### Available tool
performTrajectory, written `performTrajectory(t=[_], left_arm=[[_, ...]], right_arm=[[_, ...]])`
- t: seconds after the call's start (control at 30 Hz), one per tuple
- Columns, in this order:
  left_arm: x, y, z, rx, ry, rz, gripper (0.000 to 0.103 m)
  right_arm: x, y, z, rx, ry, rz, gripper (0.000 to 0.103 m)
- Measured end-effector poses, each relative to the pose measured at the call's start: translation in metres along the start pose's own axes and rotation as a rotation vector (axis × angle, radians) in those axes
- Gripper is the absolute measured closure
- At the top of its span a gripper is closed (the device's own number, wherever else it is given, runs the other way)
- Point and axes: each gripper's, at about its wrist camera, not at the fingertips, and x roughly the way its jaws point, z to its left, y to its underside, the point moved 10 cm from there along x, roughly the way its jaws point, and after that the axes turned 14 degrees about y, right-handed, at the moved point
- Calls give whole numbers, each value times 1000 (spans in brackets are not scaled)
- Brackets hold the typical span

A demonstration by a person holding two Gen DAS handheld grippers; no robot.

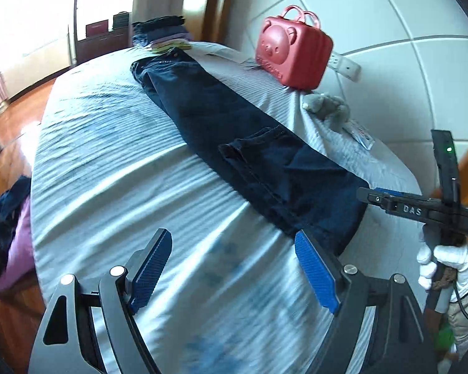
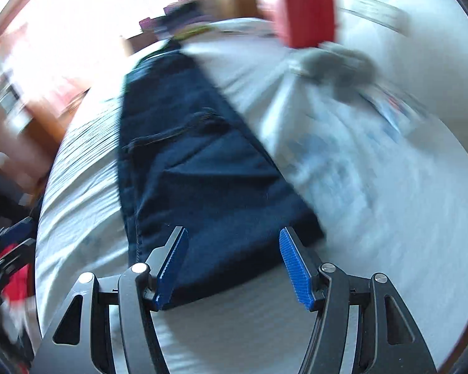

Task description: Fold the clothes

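Right gripper (image 2: 234, 268) (open) above jeans (image 2: 202, 168) end

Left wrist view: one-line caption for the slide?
Open left gripper above striped bed sheet; dark jeans laid lengthwise, pink bear case by the wall, right gripper at the jeans' near end.

jeans (image 1: 234, 143): dark navy all along, with faint paler stitching at the pocket
bed sheet (image 1: 115, 168): pale grey-white, fine stripes, and a blurry blue print near us
bear-face case (image 1: 291, 48): salmon pink, here it is
soft toy (image 1: 327, 106): grey
glove (image 1: 449, 265): white
gripper pads (image 1: 153, 272): bright blue, ridged
floor (image 1: 12, 118): glossy reddish-brown wood
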Motion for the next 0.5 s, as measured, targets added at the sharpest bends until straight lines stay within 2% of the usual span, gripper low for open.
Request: performTrajectory(t=[0.07, 0.13, 0.2, 0.23, 0.27, 0.37, 0.5], left_arm=[[-17, -4, 24, 12, 15, 26, 21], [-32, -11, 45, 20, 35, 45, 21], [-40, -24, 65, 49, 39, 51, 21], [-41, -32, 74, 61, 39, 52, 21], [-40, -39, 84, 66, 38, 54, 21], [-30, -66, 113, 73, 43, 78, 21], [-10, -116, 158, 117, 12, 91, 21]], right_arm=[[-4, 15, -1, 137, 52, 45, 42], [-9, 30, 4, 238, 46, 91, 42], [-16, 37, 11, 258, 62, 90, 45], [-22, 39, 16, 255, 67, 80, 52], [-27, 41, 21, 252, 71, 69, 55], [-36, 44, 34, 259, 98, 39, 55], [-36, 35, 55, 290, 101, -1, 55]])
